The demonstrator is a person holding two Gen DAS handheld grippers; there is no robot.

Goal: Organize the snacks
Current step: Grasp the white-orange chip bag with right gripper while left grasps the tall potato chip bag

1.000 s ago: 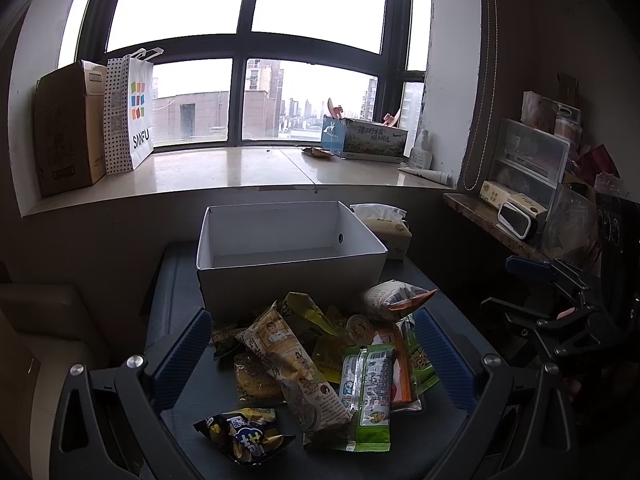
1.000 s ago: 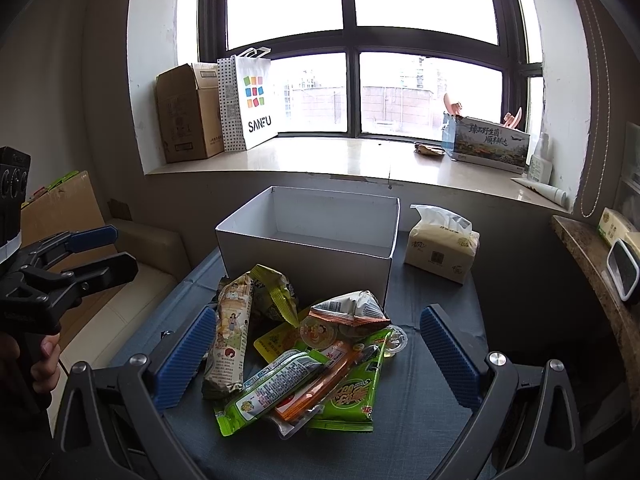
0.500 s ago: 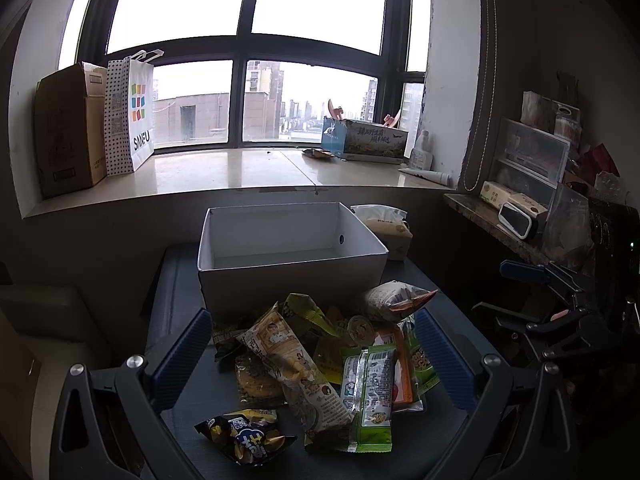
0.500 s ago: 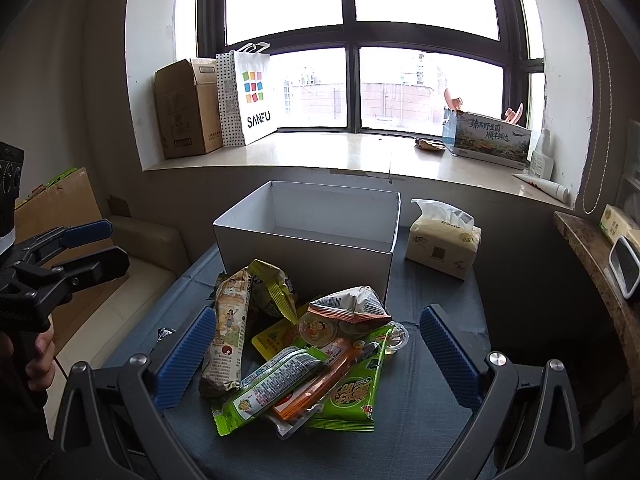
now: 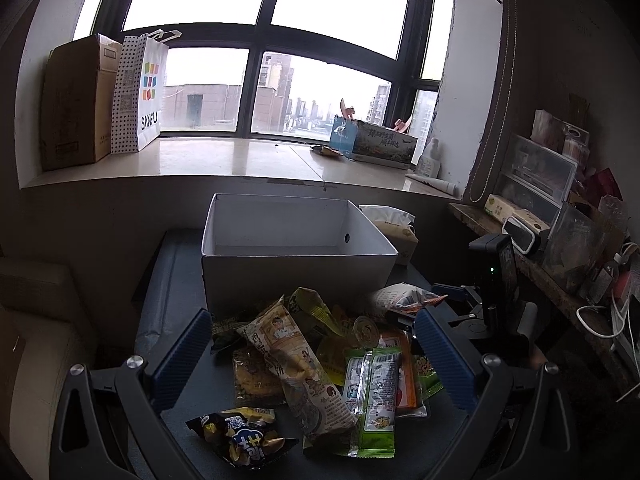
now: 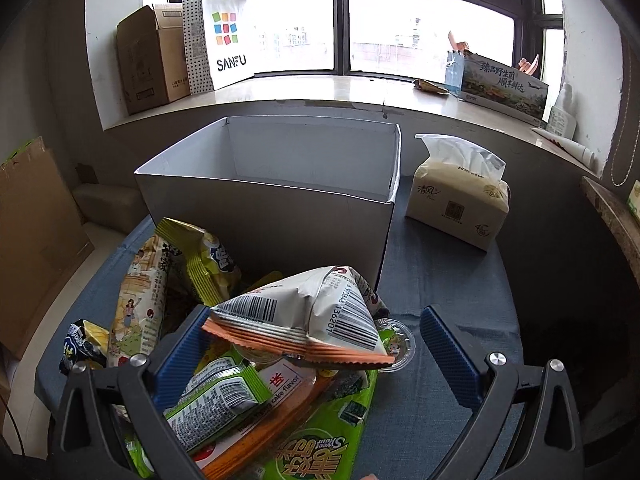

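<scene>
A heap of snack packs lies on the blue-clothed table in front of an open white box. My right gripper is open and low over the heap. A white and orange bag sits between its fingers, with its left edge against the left pad. Below it lie a green pack, an orange pack and a jelly cup. My left gripper stands open around a long beige pack. A black and yellow pack lies nearest.
A tissue pack stands right of the box. The windowsill behind holds a cardboard box, a SANFU paper bag and a printed carton. A cluttered shelf runs along the right wall. A flat cardboard sheet leans at the left.
My right gripper has moved forward and down into the heap, so the white and orange bag now sits between its fingers. My left gripper has barely moved.
</scene>
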